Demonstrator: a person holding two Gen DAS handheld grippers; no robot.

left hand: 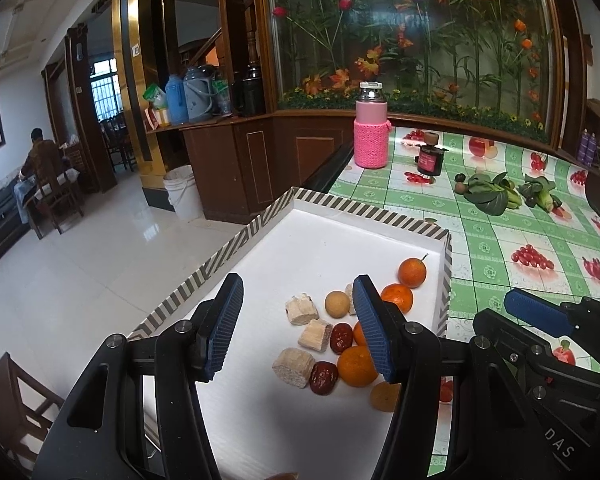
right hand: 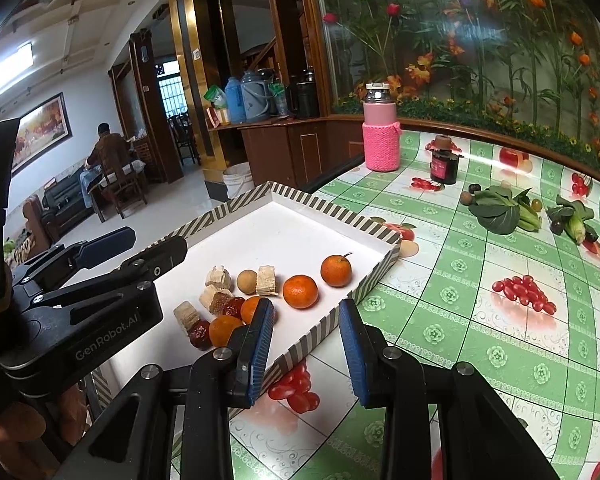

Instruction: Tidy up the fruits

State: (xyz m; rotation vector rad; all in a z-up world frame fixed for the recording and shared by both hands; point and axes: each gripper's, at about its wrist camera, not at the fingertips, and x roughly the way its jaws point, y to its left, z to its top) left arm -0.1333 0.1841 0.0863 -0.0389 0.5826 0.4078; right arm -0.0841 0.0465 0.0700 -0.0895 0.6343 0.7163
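1. Nearest the left wrist camera, the left gripper is hovering over the white tray with its blue pads standing apart and nothing pressing between them; it is released.
2. Its right pad is partly covering a cluster of fruit lying in the tray's near right part.
3. Mandarins are resting there: one with a stem close to the tray's right wall, a second just beside it, and a third nearer the camera.
4. Two dark red dates are lying among the mandarins, touching the pale cut chunks beside them.
5. One small round tan fruit is sitting between the chunks and the second mandarin.
6. From the right wrist view, the right gripper is hanging above the tray's striped near rim, one pad over the tray and one over the counter; its pads are apart and gripping nothing.
7. Leafy greens and a small corn cob are lying on the counter, well apart from the tray.
8. One pink-sleeved bottle and a dark jar are standing upright towards the counter's far edge.
9. A person is sitting at a distant table, facing away.
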